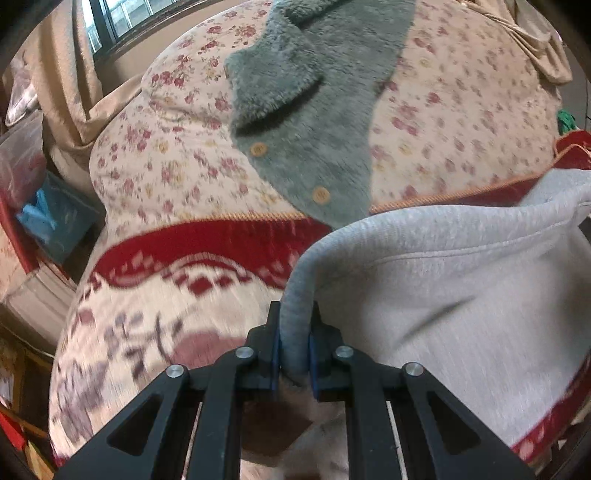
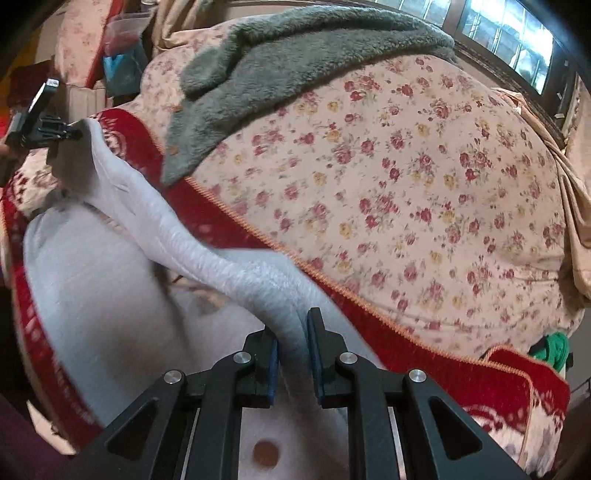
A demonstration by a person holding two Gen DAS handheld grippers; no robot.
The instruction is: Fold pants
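Note:
Light grey pants (image 1: 443, 295) lie on a red-and-white patterned blanket (image 1: 207, 251) on a bed. My left gripper (image 1: 294, 332) is shut on a rolled edge of the pants, lifted above the blanket. In the right wrist view my right gripper (image 2: 291, 339) is shut on another part of the same edge of the grey pants (image 2: 110, 288). The fabric stretches in a raised band from there to the left gripper (image 2: 74, 133) at the far left, which holds its other end.
A grey-green fleece garment (image 1: 317, 110) with tan buttons lies beyond on the floral bedspread (image 1: 461, 122). Beige curtains (image 1: 74, 81) and a window (image 2: 509, 33) stand behind. Boxes and a blue bag (image 1: 48, 218) crowd the bed's left side. A green item (image 2: 550, 347) sits at the right edge.

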